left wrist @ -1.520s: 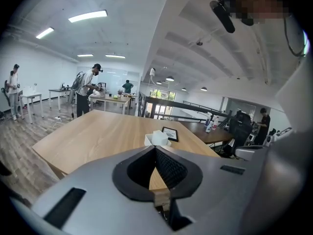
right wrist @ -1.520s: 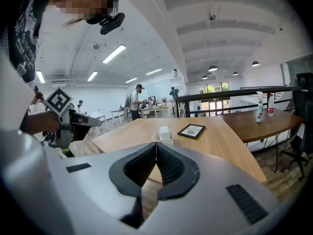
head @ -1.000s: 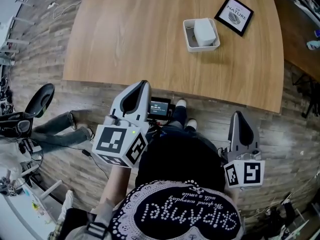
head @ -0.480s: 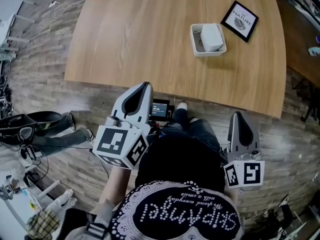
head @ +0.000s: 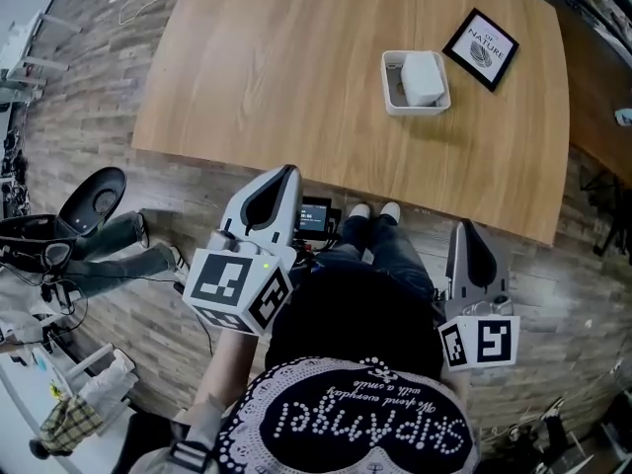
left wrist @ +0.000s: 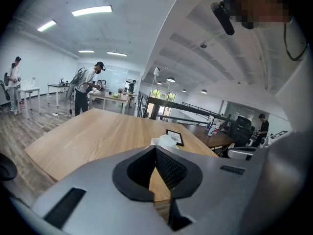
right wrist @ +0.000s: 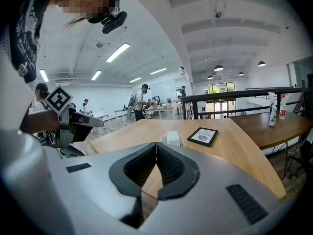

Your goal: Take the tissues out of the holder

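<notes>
**Status.** Task not yet begun. Both tools held low and close to the body, short of the near edge of the light wooden table [head: 276,77], well apart from the work.

**Jaw state.**
- Left gripper [left wrist: 155,148]: jaws together at the tips, nothing between them.
- Right gripper [right wrist: 156,144]: jaws together likewise, empty.

**Location of the work.** White rectangular holder [head: 390,85] on the far right part of the table, just beside a black-framed picture [head: 481,49]. Inside the holder, toward its right side: white soft pack of tissues [head: 423,77], seemingly standing a little above the rim. Bare strip of holder floor to the left of the pack.

**Handling, as judged.**
- Pack: probably light, soft and compressible, possibly slippery on the outside. Not fragile, but easily crushed or torn.
- Holder: probably light too, liable to slide or to lift together with the pack.

**Where to take hold.**
1. Open the jaws before the approach.
2. Grip across the short width of the pack, on the part standing above the rim. Alternatively, lower one jaw into the free strip at the left.
3. Close with moderate pressure only.
4. Steady the holder rim with the other gripper if needed.
5. Lift straight up until clear of the walls.
</notes>
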`<act>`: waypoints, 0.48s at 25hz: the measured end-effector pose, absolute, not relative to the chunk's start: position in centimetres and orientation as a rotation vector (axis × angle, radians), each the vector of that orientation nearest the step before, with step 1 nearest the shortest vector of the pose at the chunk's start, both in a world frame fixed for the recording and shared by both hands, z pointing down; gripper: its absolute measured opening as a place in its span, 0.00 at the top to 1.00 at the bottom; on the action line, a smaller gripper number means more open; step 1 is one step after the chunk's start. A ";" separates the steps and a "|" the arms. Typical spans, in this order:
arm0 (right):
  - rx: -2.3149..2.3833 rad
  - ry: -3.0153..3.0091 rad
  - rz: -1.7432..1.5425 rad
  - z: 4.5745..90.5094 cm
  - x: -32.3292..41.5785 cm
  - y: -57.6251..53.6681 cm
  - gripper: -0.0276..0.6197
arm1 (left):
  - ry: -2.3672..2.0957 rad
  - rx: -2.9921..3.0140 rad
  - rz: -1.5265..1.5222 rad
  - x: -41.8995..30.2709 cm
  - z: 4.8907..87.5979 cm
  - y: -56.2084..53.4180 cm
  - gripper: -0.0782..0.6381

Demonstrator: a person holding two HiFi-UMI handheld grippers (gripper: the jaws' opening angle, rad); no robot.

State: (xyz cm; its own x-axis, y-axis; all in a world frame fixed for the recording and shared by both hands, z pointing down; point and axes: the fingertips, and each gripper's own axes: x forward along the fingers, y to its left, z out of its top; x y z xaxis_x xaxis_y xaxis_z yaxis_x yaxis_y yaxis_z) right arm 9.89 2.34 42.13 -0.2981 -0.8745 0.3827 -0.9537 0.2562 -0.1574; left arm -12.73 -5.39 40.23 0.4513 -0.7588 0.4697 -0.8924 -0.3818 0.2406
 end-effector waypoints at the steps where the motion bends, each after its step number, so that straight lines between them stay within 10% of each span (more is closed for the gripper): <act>1: 1.703 -2.312 0.524 42.0 10.0 2.2 0.94 | -1.390 2.245 0.391 -12.6 40.1 -5.4 0.88; 12: 1.633 -2.364 0.508 41.7 11.8 0.4 0.94 | -1.412 2.257 0.376 -9.3 38.6 -6.1 0.88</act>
